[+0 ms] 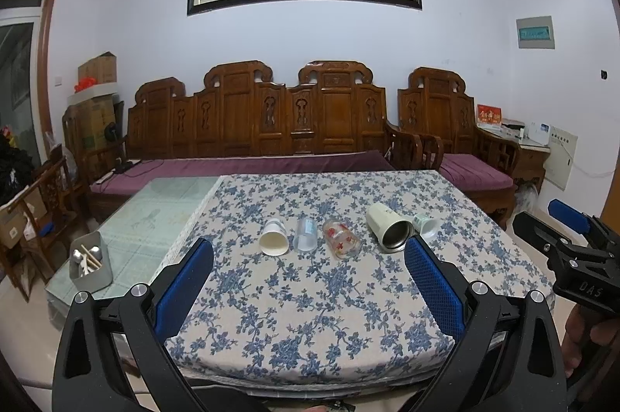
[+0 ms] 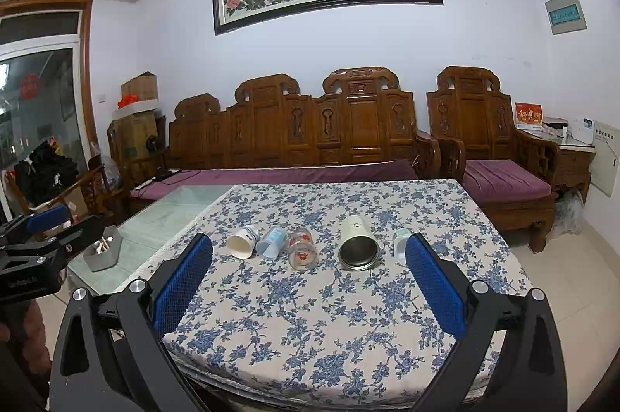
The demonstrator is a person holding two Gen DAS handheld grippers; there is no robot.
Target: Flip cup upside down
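Note:
Several cups lie on their sides in a row on the floral tablecloth (image 1: 310, 296), mouths toward me: a white paper cup (image 1: 274, 238) (image 2: 242, 242), a clear plastic cup (image 1: 304, 236) (image 2: 272, 243), a glass with red print (image 1: 341, 239) (image 2: 303, 249), a cream steel-lined tumbler (image 1: 389, 227) (image 2: 357, 243), and a small white-green cup (image 1: 426, 224) (image 2: 399, 241). My left gripper (image 1: 308, 251) is open and empty, short of the row. My right gripper (image 2: 309, 249) is open and empty, also short of it. The right gripper also shows in the left wrist view (image 1: 569, 241).
A grey holder with utensils (image 1: 91, 266) (image 2: 104, 249) stands on the bare glass tabletop (image 1: 162, 210) to the left. A carved wooden sofa (image 1: 263, 125) and armchair (image 1: 457, 133) stand behind the table. Boxes are stacked at far left.

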